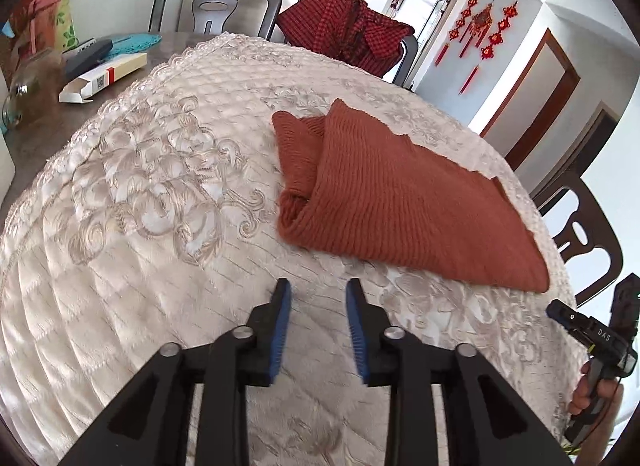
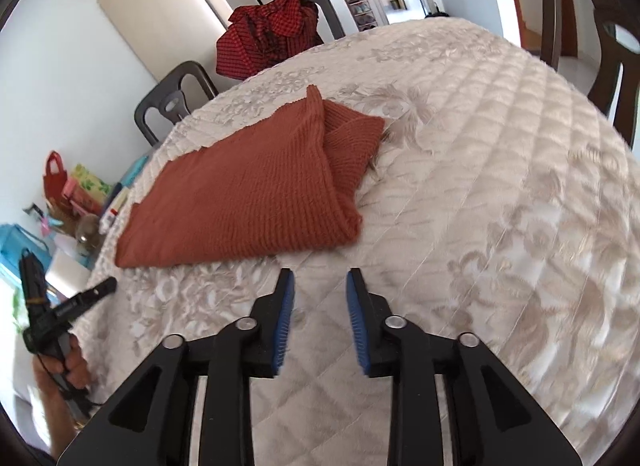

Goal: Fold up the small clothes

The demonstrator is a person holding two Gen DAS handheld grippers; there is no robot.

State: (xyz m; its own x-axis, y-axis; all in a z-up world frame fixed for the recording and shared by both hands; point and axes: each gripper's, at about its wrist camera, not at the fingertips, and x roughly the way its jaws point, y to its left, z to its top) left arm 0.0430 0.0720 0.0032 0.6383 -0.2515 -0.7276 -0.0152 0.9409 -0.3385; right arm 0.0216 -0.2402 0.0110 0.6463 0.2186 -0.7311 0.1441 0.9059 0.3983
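Rust knit sweater [image 1: 400, 201] lies folded on the quilted counter [image 1: 140, 205], a sleeve tucked under at its ten o'clock side. The left gripper [image 1: 318, 306] and right gripper [image 2: 320, 298] hover short of it, fingers parted and empty, probably just released.

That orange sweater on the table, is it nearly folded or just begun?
Partly folded: the sweater lies doubled over on the quilted cloth, a sleeve tucked under one edge. Nothing is in hand; both the left gripper and right gripper are open and empty, just short of it. Probably another fold remains.
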